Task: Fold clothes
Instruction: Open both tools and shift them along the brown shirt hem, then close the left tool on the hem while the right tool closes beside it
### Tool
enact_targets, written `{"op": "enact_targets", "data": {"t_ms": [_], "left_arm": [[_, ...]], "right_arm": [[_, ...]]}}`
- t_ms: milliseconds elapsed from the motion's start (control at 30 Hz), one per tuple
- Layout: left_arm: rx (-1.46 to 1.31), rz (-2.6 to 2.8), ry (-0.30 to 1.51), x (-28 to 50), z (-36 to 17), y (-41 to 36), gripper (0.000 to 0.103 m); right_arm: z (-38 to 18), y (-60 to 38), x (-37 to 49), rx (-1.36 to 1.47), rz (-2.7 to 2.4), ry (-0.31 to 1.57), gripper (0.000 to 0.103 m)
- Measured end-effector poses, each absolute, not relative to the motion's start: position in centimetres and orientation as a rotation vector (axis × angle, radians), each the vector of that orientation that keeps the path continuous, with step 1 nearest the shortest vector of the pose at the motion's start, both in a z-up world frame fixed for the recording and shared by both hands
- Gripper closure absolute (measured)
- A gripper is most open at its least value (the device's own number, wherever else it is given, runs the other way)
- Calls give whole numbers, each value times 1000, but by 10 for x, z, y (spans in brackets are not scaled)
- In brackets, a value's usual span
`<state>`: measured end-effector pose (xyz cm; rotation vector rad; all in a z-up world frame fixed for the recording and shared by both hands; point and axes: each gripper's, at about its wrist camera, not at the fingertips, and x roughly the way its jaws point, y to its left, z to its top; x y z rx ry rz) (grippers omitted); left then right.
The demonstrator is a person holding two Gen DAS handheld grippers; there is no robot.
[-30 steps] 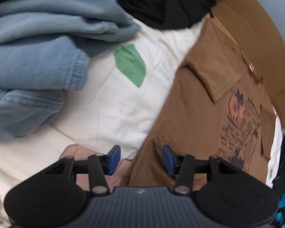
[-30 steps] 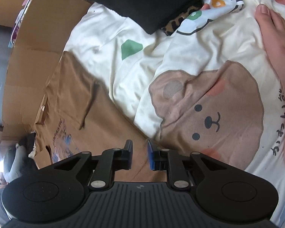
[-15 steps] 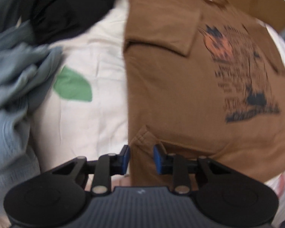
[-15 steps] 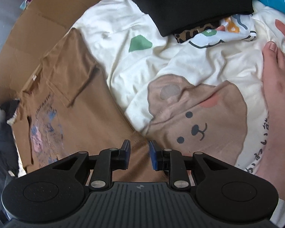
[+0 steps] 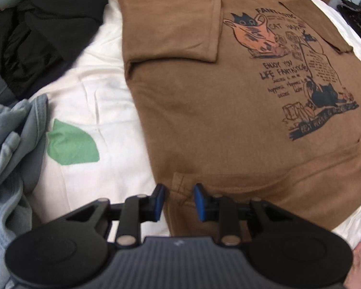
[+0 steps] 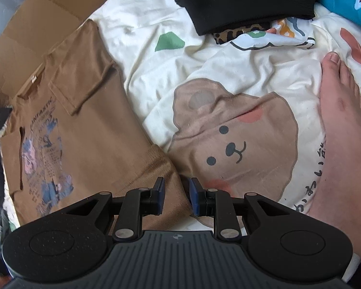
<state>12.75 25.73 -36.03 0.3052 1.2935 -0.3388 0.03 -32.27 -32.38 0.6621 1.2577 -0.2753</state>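
A brown T-shirt (image 5: 228, 120) lies flat, print up, on a cream cartoon bedsheet (image 6: 156, 77), sleeves folded in. The left gripper (image 5: 178, 201) straddles its lower-left hem corner, jaws w/ a gap, just narrowed, prob. not yet pinching. The right gripper (image 6: 177, 196) likewise, slightly parted at the opposite corner. A bare foot (image 6: 341, 130) rests nearby.

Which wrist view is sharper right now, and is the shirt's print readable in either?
Left wrist view: brown T-shirt fairly crisp at centre, print partly readable, soft and bowed toward the edges by the fisheye. Right wrist view: bear blanket sharp, but the shirt's print looks washed out and smeared near the left edge, mostly unreadable.
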Motion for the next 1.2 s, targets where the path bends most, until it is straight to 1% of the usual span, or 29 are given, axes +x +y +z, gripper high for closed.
{"op": "enact_targets", "data": {"t_ms": [67, 133, 167, 233, 367, 533, 767, 1100, 1167, 1200], "left_arm": [[321, -345, 1293, 127, -362, 256, 75], [323, -349, 1288, 128, -362, 256, 84], [321, -346, 1284, 127, -361, 256, 93], [310, -339, 1275, 126, -357, 258, 95], [260, -306, 1258, 122, -346, 268, 97], [90, -207, 1256, 116, -332, 292, 97], [-78, -111, 1232, 98, -320, 311, 97], [-152, -44, 1229, 81, -316, 317, 97], [-157, -34, 1224, 78, -315, 316, 97], [-159, -31, 1221, 77, -314, 316, 97]], "right_arm": [[-325, -319, 1, 623, -259, 1266, 80], [-326, -315, 1, 572, -236, 1276, 80], [-326, -314, 1, 550, -226, 1282, 80], [-327, -313, 2, 512, -209, 1291, 80], [-329, -314, 3, 472, -192, 1296, 80], [-332, -313, 8, 411, -146, 1298, 80], [-335, -304, 23, 305, -31, 1281, 80], [-360, -294, 44, 283, 31, 1278, 80], [-362, -293, 45, 280, 32, 1276, 83], [-361, -292, 44, 281, 31, 1272, 91]]}}
